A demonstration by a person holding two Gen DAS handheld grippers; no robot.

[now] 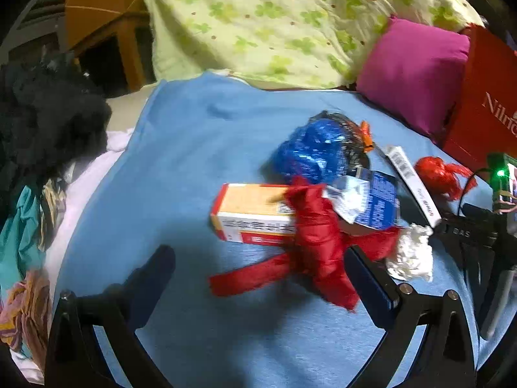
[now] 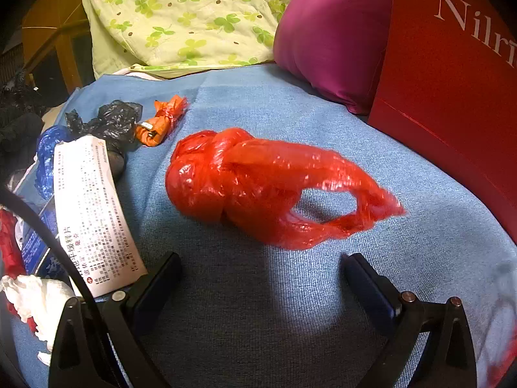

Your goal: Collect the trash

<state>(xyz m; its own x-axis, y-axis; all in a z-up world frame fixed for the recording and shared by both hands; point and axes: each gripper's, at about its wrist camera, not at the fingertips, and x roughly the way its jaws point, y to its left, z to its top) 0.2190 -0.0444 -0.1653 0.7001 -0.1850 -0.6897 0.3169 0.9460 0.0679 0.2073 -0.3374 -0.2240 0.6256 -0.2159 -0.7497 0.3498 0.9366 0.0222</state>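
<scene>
Left tongs: your left gripper (image 1: 258, 278) hovers with its jaws wide, nothing between them, over the blue cloth (image 1: 181, 148).
Left view, trash pile: a crumpled red wrapper (image 1: 310, 245) lies at 12 o'clock just past your fingertips, draped over the end of an orange and white carton (image 1: 248, 216). A blue foil bag (image 1: 310, 155) sits beyond it at 1 o'clock, touching a torn blue and silver packet (image 1: 371, 200). White tissue (image 1: 410, 252) lies at 3 o'clock, just beside your right finger.
Right tongs: your right gripper (image 2: 261, 274) is also spread wide and holds nothing.
Right view, nearest trash: a knotted red plastic bag (image 2: 252, 184) lies on the cloth at 12 o'clock, just ahead of the fingertips, not touching them.
Right view, other trash: a printed paper leaflet (image 2: 93, 213) lies at 9 o'clock; a black plastic bag (image 2: 110, 123) and an orange wrapper (image 2: 164, 119) sit at 10 to 11 o'clock.
Surroundings: a magenta pillow (image 2: 332, 32) and a red box (image 2: 452, 74) stand at 1 to 2 o'clock, touching each other.
</scene>
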